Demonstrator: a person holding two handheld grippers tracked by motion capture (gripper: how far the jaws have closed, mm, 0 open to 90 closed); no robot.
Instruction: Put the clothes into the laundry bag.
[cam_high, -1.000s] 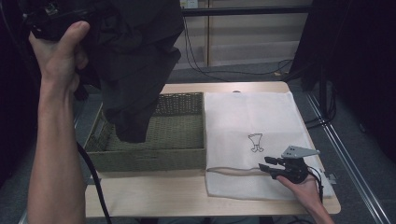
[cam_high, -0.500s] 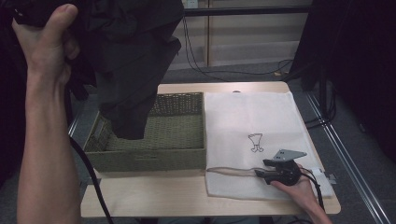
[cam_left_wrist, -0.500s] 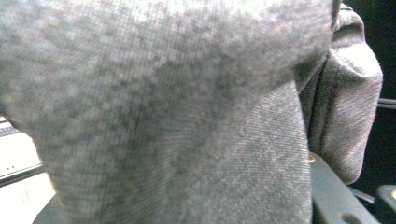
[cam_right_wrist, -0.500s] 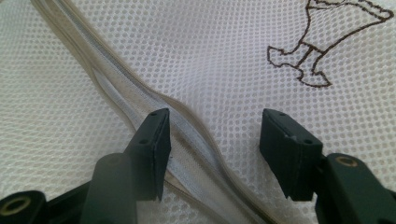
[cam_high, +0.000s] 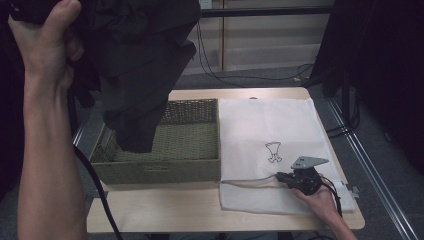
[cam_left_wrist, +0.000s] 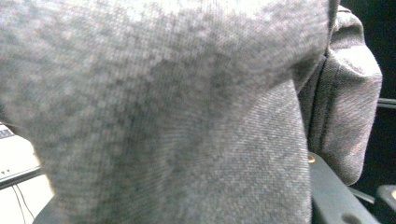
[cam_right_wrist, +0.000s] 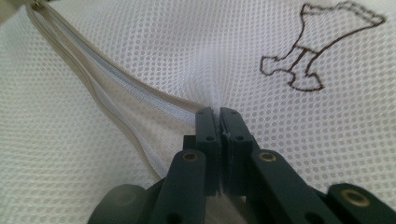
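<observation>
A dark garment hangs high over the woven basket, its lower end dangling above the basket's left half. My left gripper is raised at the top left and shut on it; up close, the grey knit drapes over the jaws. A white mesh bag with a small brown drawing lies flat on the right of the table. My right gripper rests low at the bag's near edge. Its jaws have just been closing, and its tips now pinch a fold of mesh beside the open zipper.
The basket sits on the left half of the wooden table, touching the bag's left edge. A black cable trails down past the table's left side. Dark curtains and floor cables lie beyond the far edge.
My left hand has lifted slightly up and left with the garment. The right gripper stays in place at the bag's near edge, and its jaws have shut on the mesh.
</observation>
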